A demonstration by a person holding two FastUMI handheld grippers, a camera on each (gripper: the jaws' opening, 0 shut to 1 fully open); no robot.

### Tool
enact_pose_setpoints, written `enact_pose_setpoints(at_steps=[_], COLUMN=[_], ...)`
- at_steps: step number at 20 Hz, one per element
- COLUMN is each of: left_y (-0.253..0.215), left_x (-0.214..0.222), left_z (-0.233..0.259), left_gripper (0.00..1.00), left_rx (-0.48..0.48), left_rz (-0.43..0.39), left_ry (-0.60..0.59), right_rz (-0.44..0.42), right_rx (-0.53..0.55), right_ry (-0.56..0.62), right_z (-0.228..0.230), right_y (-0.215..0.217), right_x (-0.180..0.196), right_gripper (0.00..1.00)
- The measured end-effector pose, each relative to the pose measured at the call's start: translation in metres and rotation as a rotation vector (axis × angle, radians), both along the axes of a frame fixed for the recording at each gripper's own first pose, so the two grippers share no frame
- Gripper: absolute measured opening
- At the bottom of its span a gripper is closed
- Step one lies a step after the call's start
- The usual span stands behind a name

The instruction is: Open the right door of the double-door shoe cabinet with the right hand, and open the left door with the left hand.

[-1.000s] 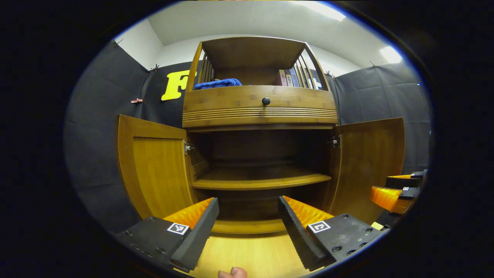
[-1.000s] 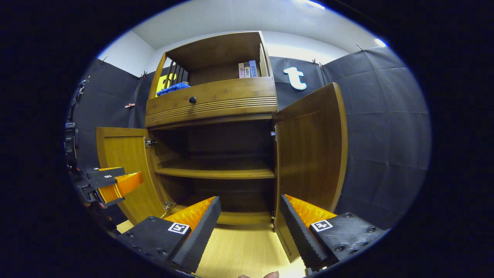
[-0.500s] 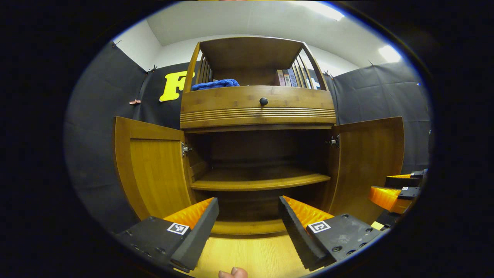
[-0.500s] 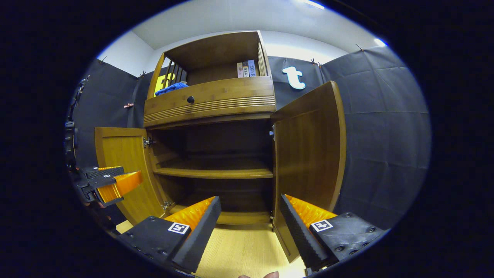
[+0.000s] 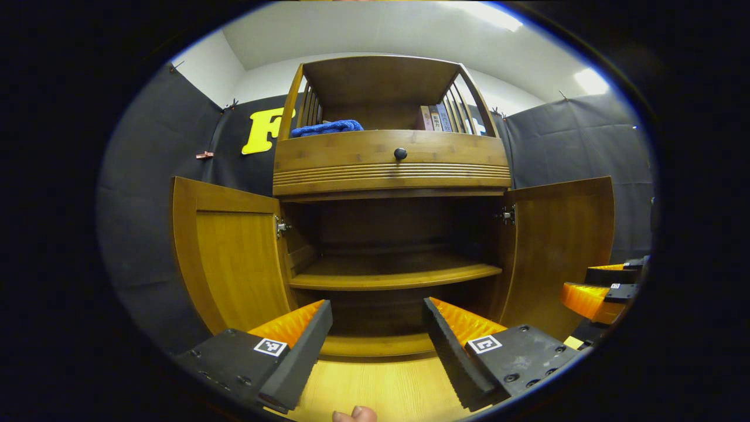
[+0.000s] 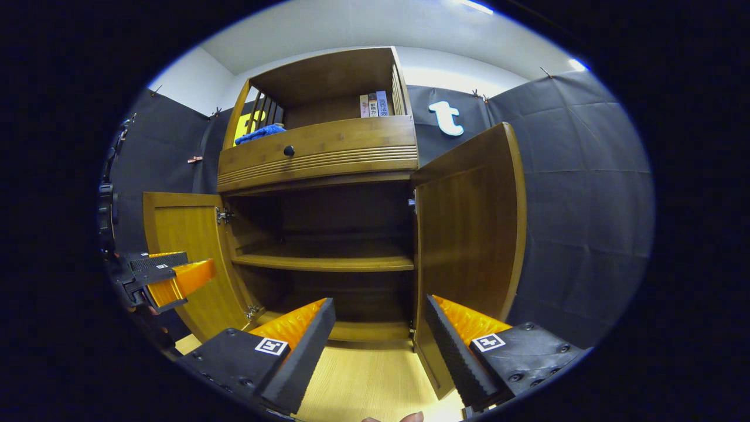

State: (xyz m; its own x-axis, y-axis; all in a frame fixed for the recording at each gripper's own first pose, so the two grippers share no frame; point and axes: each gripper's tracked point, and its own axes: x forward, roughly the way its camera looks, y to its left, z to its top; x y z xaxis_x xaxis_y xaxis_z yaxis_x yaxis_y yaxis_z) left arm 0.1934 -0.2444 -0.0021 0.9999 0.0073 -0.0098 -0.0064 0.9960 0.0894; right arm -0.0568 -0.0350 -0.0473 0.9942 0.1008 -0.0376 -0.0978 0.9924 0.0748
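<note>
Over the last second we barely shifted: the left door (image 5: pixel 234 258) and right door (image 6: pixel 469 234) stay swung wide. Our left tool (image 5: pixel 375 328) and right tool (image 6: pixel 378 328) hang spread, gripping nothing, so we judge the task finished.

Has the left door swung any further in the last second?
Yes, slightly. In the left gripper view the left door now sits a little further left of the drawer above than a second ago, so it opened a bit more, or the camera shifted.

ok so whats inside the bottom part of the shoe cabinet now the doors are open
Inside the shoe cabinet there is one bare wooden shelf and nothing on it. The space under that shelf is dark, and the left hand-held gripper covers part of it.
</note>
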Motion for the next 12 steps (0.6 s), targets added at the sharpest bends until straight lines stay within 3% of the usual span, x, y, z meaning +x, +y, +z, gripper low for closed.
enact_pose_setpoints(at_steps=[2, 3, 4, 9, 11, 12], left_y=[-0.0007, -0.0003, 0.0004, 0.0018, 0.0024, 0.0020], left_x=[0.0003, 0.0001, -0.0004, -0.0017, -0.0030, -0.0030], left_z=[0.0009, 0.0015, 0.0009, 0.0017, 0.0025, 0.0022], left_gripper=[0.99, 0.99, 0.99, 0.99, 0.99, 0.99], left_rx=[-0.001, -0.001, 0.000, -0.002, -0.003, -0.001], left_rz=[-0.004, -0.005, -0.004, -0.002, -0.002, -0.003], left_ry=[0.001, 0.001, 0.000, 0.000, -0.003, -0.003], right_rz=[0.000, -0.002, -0.001, 0.000, 0.000, 0.000], right_rx=[0.002, 0.001, 0.001, -0.003, -0.004, -0.003], right_ry=[0.003, 0.003, 0.002, -0.001, -0.003, -0.003], right_z=[-0.0010, -0.0013, -0.0008, 0.0003, 0.0010, 0.0012], right_y=[0.0003, 0.0011, 0.0017, 0.0020, 0.0021, 0.0031], right_x=[-0.0006, -0.0007, -0.0012, -0.0036, -0.0038, -0.0039], right_gripper=[0.98, 0.92, 0.98, 1.00, 0.98, 0.92])
